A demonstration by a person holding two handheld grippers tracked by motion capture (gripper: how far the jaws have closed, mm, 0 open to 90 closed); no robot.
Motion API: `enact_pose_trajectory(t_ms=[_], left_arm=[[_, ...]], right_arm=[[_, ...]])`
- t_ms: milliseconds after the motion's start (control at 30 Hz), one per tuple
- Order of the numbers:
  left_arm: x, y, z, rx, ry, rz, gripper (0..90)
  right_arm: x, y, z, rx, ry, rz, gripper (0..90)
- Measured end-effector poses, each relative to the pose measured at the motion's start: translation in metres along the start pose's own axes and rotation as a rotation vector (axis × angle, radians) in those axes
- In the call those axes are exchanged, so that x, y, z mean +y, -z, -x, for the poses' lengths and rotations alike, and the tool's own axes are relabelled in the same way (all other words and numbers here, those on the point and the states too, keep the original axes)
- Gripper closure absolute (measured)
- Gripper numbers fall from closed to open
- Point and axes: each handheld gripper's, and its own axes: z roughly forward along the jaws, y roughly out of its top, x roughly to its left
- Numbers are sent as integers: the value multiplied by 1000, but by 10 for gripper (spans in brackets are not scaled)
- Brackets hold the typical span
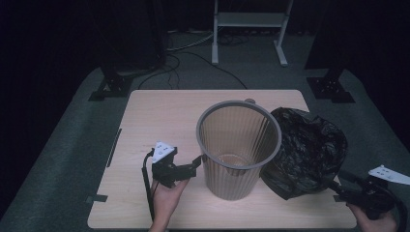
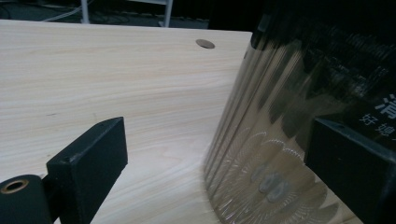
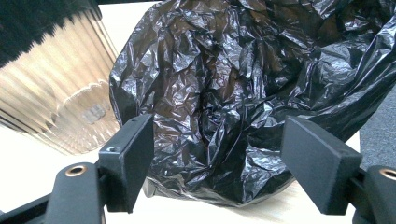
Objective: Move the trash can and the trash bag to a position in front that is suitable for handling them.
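The left tongs are held wide open beside the ribbed translucent waste bin, one jaw close against its wall, nothing gripped. The right tongs are likewise spread wide, aimed at the crumpled black bin bag without clasping it. The bin is stood upright mid-worktop, apparently empty. The bag is heaped just beside it, at the worktop's right edge.
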Motion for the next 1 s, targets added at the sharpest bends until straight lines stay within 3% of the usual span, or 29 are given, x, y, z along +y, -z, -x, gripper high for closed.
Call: enact_pose_trajectory(t_ms=[133, 400, 1000], left_arm=[[0, -2, 6, -16, -20, -8, 50], [0, 0, 5, -23, -16, -6, 48], [-9, 22, -23, 50, 15, -2, 25]], right_arm=[[0, 0, 0, 0, -1, -2, 253], [-2, 0, 1, 0, -6, -4, 253], [2, -15, -1, -4, -31, -45, 253]])
